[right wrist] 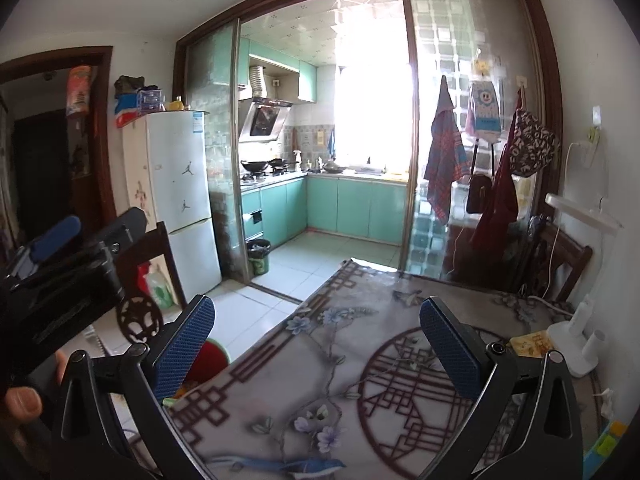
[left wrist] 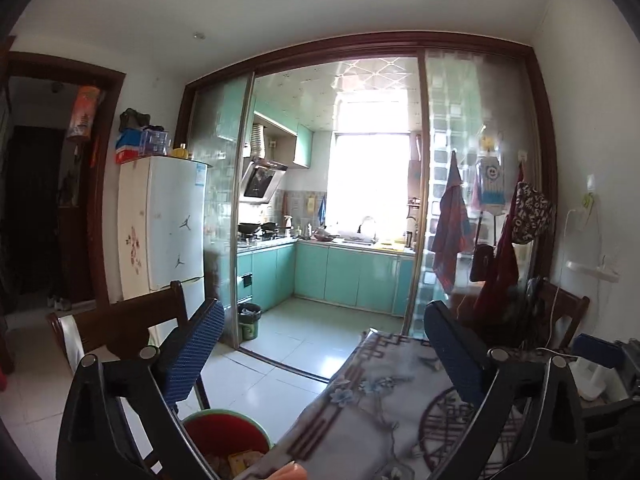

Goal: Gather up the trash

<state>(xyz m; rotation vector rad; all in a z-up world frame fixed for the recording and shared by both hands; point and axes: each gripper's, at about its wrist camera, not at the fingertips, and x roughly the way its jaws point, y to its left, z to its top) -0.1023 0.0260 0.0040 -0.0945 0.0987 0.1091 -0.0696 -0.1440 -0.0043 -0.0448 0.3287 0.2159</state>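
Blue-padded claws both empty above patterned table, trash bucket at table's left edge.

Left claw (left wrist: 324,344) jaws wide apart, nothing between them; it hangs over the left edge of the grey floral-print table (left wrist: 384,404). Right claw (right wrist: 316,340) jaws apart too, empty, over the table (right wrist: 320,380) middle. Red round plastic bucket with green rim (left wrist: 224,436) sits on the floor just beside the table's left edge, below the left claw; yellowish scraps inside (left wrist: 240,460), kind unclear. Same bucket (right wrist: 212,356) peeks past the right claw's left finger. White desk lamp (right wrist: 576,340) near the table's right edge. Dark wooden chair (left wrist: 132,332) beside the bucket.
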